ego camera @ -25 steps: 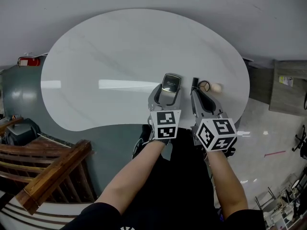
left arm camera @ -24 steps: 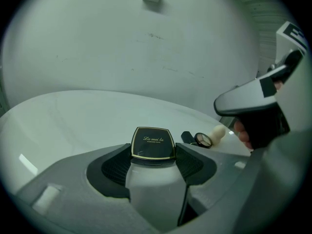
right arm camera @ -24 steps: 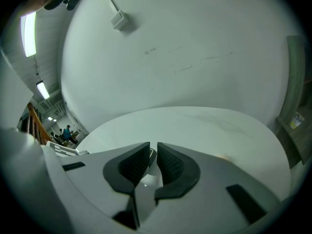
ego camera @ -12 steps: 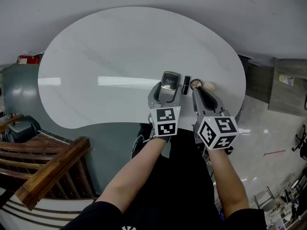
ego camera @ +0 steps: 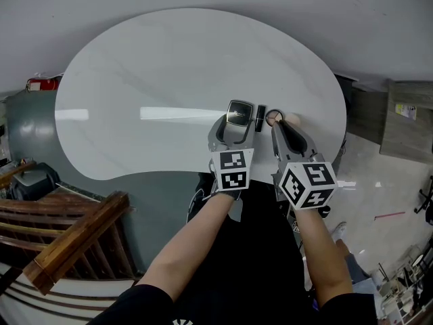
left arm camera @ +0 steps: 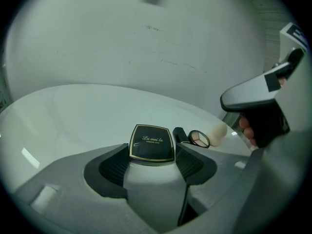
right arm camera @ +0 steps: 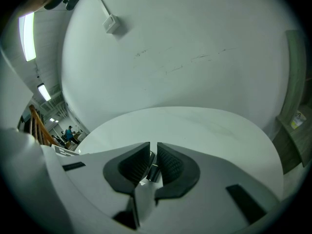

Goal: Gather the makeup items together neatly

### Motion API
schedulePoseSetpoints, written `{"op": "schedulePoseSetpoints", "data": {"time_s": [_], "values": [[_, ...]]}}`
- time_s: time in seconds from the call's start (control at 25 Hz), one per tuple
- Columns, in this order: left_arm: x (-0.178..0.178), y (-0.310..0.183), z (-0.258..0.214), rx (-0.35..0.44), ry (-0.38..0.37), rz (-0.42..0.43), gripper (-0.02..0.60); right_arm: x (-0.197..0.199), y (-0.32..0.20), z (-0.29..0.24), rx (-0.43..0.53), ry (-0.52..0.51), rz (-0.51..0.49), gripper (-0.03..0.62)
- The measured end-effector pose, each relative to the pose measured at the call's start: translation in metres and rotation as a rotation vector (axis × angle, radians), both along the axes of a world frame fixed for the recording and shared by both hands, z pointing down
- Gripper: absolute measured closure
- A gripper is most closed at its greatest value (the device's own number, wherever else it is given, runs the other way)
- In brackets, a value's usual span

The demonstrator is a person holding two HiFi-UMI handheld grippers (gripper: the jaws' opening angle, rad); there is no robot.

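A black square powder compact sits between the pads of my left gripper, which is shut on it near the table's front edge. Just to its right lie a short black tube, a round eyeshadow compact and a beige sponge, all in a row. My right gripper is almost closed, and its tips meet the round compact. A thin dark edge shows between its pads.
The white oval table stretches far and left of the items. Its front edge runs just below both grippers. A wooden railing stands at the lower left, off the table.
My right gripper slid left, and the black tube, round compact and sponge came with it. They now lie beside the black compact. The left gripper stays closed on that compact.
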State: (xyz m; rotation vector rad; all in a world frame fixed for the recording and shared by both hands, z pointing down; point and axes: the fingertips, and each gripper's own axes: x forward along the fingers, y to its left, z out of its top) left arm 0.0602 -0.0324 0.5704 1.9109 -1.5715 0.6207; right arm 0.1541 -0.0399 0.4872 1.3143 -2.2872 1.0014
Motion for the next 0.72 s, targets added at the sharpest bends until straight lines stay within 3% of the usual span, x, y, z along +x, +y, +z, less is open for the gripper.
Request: {"op": "schedulePoseSetpoints", "data": {"time_s": [0.4,0.6,0.72], "values": [[-0.011,0.008,-0.022,0.021,0.003,0.016,0.288,0.003,0.002,0.003,0.007,0.001,0.012,0.54],[-0.008,0.008,-0.05,0.061,0.069,0.097,0.292,0.003,0.008,0.0,0.024,0.023,0.043,0.546],[-0.002,0.015,-0.07,0.088,0.115,0.169,0.376,0.0,0.016,-0.006,0.039,0.04,0.064,0.553]]}}
